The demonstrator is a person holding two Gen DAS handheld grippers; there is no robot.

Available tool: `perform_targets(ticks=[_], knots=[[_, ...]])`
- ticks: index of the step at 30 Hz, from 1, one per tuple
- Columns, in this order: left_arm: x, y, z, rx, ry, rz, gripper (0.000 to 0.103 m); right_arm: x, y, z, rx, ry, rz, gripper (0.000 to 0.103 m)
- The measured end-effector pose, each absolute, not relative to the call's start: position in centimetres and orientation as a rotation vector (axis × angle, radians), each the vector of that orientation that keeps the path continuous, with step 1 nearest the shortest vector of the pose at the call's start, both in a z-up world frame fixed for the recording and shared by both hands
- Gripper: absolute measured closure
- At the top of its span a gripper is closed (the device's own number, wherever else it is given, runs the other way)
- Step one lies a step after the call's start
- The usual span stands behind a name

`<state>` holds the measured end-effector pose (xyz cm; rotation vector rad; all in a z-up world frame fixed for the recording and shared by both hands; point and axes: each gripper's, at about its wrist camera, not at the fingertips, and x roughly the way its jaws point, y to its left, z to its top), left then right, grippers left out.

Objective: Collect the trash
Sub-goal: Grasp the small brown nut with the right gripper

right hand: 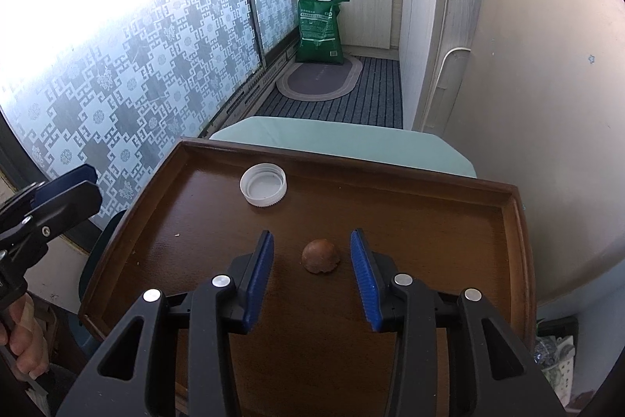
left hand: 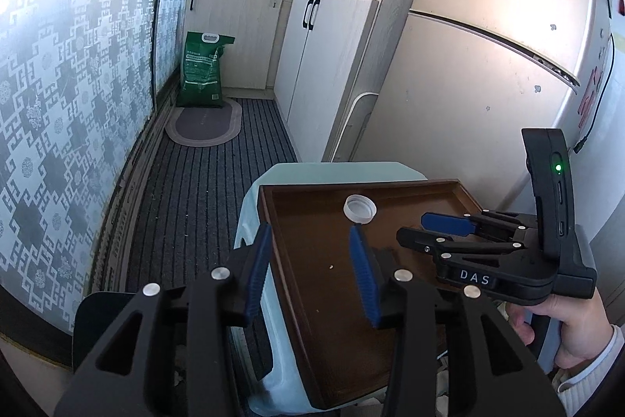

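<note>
A dark wooden tray [right hand: 504,221] rests on a pale green stool [right hand: 351,137]. On it lie a white bottle cap [right hand: 263,185], open side up, and a brown shell-like scrap [right hand: 321,256]. My right gripper [right hand: 311,241] is open, its blue pads on either side of the brown scrap, not touching it. My left gripper [left hand: 310,241] is open and empty, straddling the tray's left rim [left hand: 269,217], with the cap [left hand: 359,208] just beyond its right finger. The right gripper also shows in the left wrist view [left hand: 425,225].
A fridge [left hand: 488,45] stands right of the stool, white cabinets [left hand: 332,65] behind it. A green sack [left hand: 202,69] and an oval mat [left hand: 205,122] lie on the striped floor mat. A patterned glass door [left hand: 78,85] runs along the left. A basket with rubbish [right hand: 554,354] sits low right.
</note>
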<state>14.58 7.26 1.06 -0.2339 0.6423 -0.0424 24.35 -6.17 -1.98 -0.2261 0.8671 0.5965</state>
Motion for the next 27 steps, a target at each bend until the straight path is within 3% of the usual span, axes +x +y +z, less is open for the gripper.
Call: perform_targets(ticks=[4,8,11,15,27], knots=[[16.0,6.8,0.9,-0.228,0.679,-0.07,0.06,24.4,-5.9,-2.2,-0.257,0.867,0.581,0.062],[17.6,6.3,1.0,-0.208,0.712,-0.061,0.059,24.6,-6.3,-2.1,-0.259,0.868,0.568,0.082],[18.7,5.7,1.0,-0.183,0.747,-0.057,0.059,24.7,-6.6,-2.2,-0.255,0.864,0.569,0.082],[19.6,4.7,0.7,-0.145,0.78,-0.064,0.049,25.0,-7.5,-2.0,-0.231,0.867,0.558,0.083],[22.6,1.4,-0.3,-0.081,0.865,-0.029,0.049,25.8,-12.6,1.0,-0.043,0.839,0.547,0.082]])
